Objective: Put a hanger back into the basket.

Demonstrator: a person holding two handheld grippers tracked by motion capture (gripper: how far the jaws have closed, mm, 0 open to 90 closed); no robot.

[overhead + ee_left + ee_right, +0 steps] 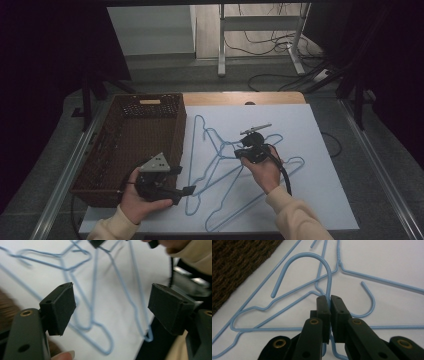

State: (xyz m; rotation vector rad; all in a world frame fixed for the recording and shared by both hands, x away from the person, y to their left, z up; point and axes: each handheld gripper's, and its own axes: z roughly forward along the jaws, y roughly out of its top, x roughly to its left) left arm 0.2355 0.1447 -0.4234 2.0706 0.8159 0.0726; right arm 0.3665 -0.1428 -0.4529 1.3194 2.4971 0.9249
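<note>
Right claw (329, 300) clamped on blue hanger (327, 277) neck, left claw (112, 307) apart over other hangers (92, 302)

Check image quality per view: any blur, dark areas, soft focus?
High view: surroundings dark, white table sheet well lit, sharp. Left gripper view: blue hangers smeared, sleeve soft. Right gripper view: held hanger hook crisp, basket slightly soft.

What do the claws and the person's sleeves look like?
Both claws are black. The left claw has a grey three-cornered plate on top and squarish black pads. The right claw trails a black cable. Brass-coloured rivets sit on the arms. The sleeves are cream.
</note>
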